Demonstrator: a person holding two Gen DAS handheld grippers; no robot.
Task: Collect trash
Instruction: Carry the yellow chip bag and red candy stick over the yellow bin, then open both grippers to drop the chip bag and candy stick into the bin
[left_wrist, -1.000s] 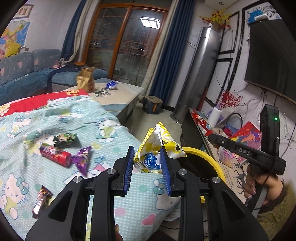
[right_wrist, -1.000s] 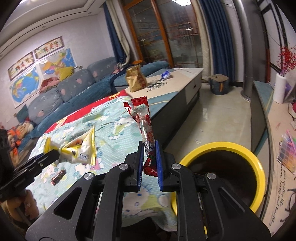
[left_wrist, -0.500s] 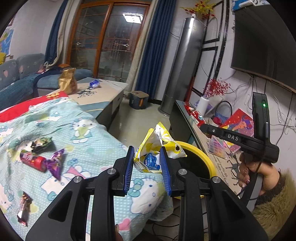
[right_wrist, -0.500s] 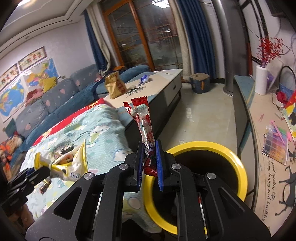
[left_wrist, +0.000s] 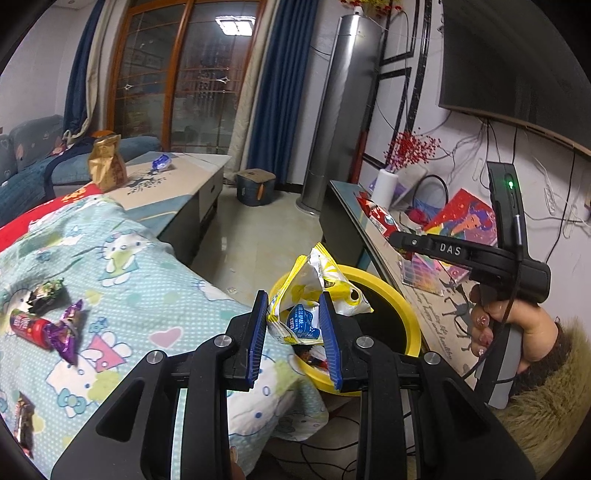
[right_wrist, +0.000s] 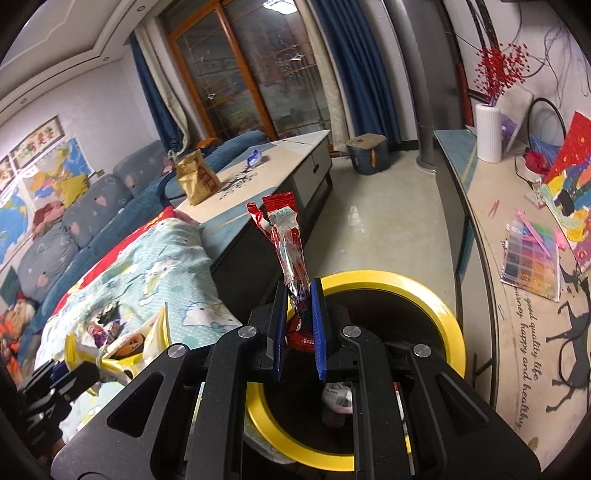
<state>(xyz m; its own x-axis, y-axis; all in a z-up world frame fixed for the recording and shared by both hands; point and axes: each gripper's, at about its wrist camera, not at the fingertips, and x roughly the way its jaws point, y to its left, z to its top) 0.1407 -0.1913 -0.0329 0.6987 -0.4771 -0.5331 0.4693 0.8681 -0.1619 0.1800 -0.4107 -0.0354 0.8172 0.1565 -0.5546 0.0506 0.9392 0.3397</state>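
My left gripper is shut on a crumpled yellow snack bag, held at the near rim of the yellow trash bin. Over that same bin my right gripper is shut on a long red and clear wrapper that stands upright between its blue pads. In the left wrist view the right gripper's body shows at the right in a hand. The left gripper with the yellow bag shows low at the left of the right wrist view. Some trash lies inside the bin.
Several wrappers lie on the cartoon-print blanket left of the bin. A grey coffee table holds a brown paper bag and a blue wrapper. A low cabinet with papers runs along the right wall.
Both grippers have moved to the right toward the bin with their wrappers still held. The bin now sits closer and larger under the right gripper.
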